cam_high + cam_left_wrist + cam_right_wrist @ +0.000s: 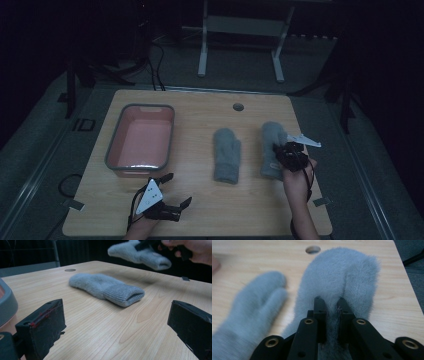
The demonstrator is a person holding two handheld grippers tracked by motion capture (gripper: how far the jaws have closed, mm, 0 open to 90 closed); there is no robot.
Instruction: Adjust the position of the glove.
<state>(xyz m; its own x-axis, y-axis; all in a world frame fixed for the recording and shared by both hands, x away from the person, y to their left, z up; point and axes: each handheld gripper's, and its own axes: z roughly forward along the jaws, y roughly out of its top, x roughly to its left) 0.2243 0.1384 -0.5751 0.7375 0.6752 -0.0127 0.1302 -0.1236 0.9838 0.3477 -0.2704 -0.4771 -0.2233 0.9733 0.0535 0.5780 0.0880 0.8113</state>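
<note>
Mitten (140,255) airborne, left gripper view

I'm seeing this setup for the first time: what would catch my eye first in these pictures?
Probably the two grey mittens: one mitten lies flat mid-table, while the right gripper is shut on the other mitten and holds it off the wood. Next, the pink bin with its grey rim at the table's left, and the left gripper with its jaws wide apart at the near edge.

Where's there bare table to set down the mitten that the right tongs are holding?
Bare wood lies between the pink basin and the lying mitten, and along the near edge between the left tongs and right hand. The held mitten and lying mitten crowd the right half.
</note>
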